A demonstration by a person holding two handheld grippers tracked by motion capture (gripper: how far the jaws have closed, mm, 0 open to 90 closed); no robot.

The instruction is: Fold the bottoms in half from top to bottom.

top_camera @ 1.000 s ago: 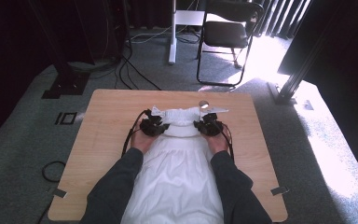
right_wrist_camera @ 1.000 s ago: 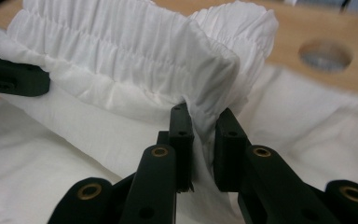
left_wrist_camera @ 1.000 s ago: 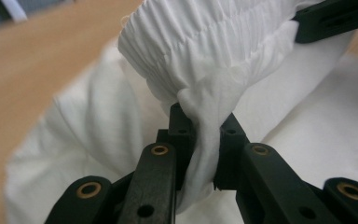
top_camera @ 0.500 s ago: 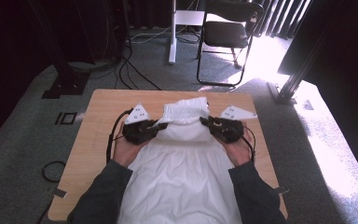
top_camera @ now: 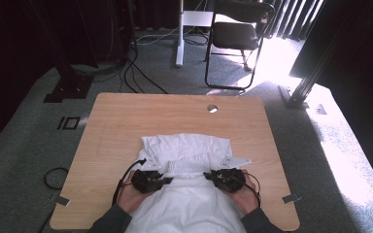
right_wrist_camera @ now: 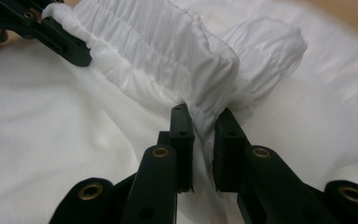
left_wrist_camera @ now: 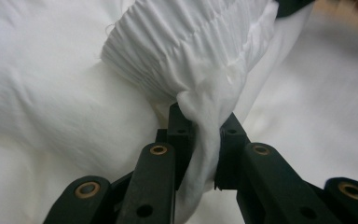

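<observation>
A grey carpeted floor [top_camera: 320,160] surrounds a light wooden table [top_camera: 126,121], with a dark folding chair [top_camera: 235,36] standing well beyond its far edge and black cables [top_camera: 141,73] trailing across the carpet to the left. Bright sunlight falls on the floor at the right. A small round hole [top_camera: 212,108] sits in the table near its far edge, and bits of tape [top_camera: 290,198] lie on the floor near the near corners.

A white garment [top_camera: 184,145] lies spread over the middle and near part of the table, its lower part running off the near edge between the person's forearms. A gathered elastic band [top_camera: 187,167] of the garment stretches between the two claws. The left claw [top_camera: 167,180] is clamped on the band's left end; in the left gripper view a bunched fold of white cloth [left_wrist_camera: 205,135] is pinched between its black jaws. The right claw [top_camera: 209,175] is clamped on the band's right end; in the right gripper view the ruched edge [right_wrist_camera: 209,116] sits squeezed between its jaws, and the other claw [right_wrist_camera: 81,51] shows farther off at the top left, biting the same band. The far half of the table beyond the garment is bare wood, so nothing lies close to the claws except the cloth itself.
</observation>
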